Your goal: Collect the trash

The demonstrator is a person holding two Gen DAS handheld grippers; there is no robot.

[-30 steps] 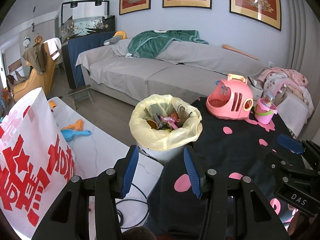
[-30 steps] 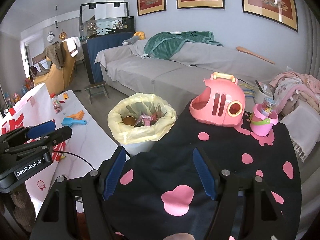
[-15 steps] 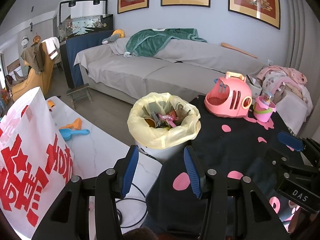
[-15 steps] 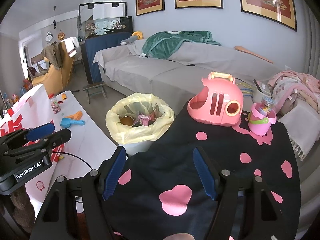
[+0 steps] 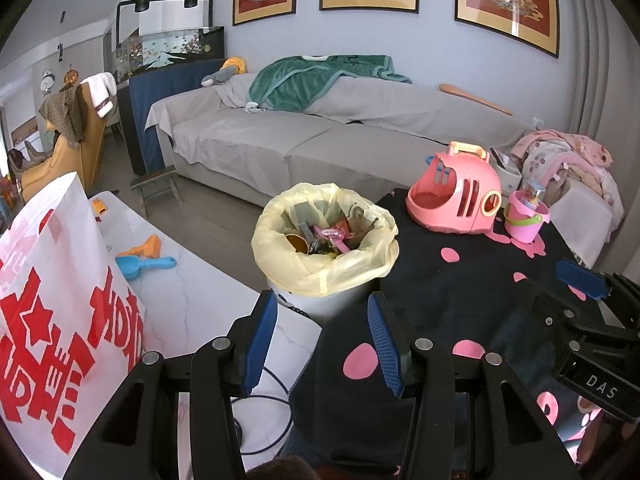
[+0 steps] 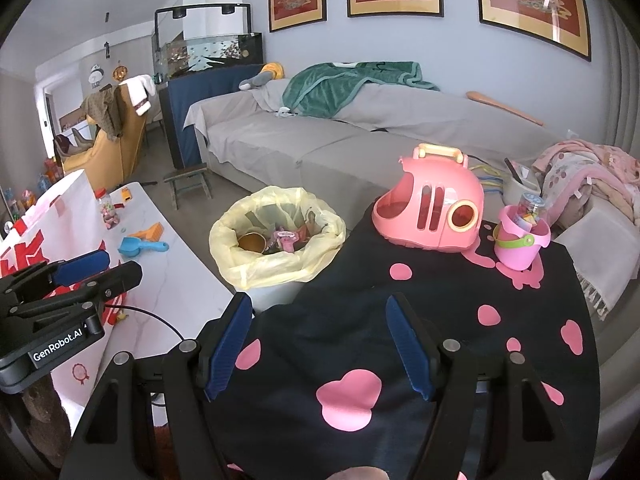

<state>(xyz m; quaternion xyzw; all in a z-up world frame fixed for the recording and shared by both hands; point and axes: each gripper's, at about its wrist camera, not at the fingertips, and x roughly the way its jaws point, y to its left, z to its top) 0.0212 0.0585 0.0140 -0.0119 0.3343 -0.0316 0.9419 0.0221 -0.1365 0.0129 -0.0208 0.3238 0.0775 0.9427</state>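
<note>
A white bin lined with a yellow bag [image 5: 325, 268] [image 6: 276, 264] stands between the white table and the black cloth. Wrappers, a brown cup and pink scraps [image 5: 320, 240] [image 6: 276, 240] lie inside it. My left gripper [image 5: 322, 320] hangs open just in front of the bin, with nothing between its blue pads. My right gripper [image 6: 318, 324] is open over the black cloth with pink spots [image 6: 440, 320], empty as well. Each gripper shows at the side of the other's view.
A pink toy carrier [image 5: 454, 200] [image 6: 430, 212] and a pink bucket [image 6: 520, 240] stand on the cloth. The white table [image 5: 192, 292] holds a red-and-white paper bag [image 5: 52, 300], a blue scoop [image 5: 144, 266], an orange toy and a cable. A grey sofa [image 5: 300, 136] runs behind.
</note>
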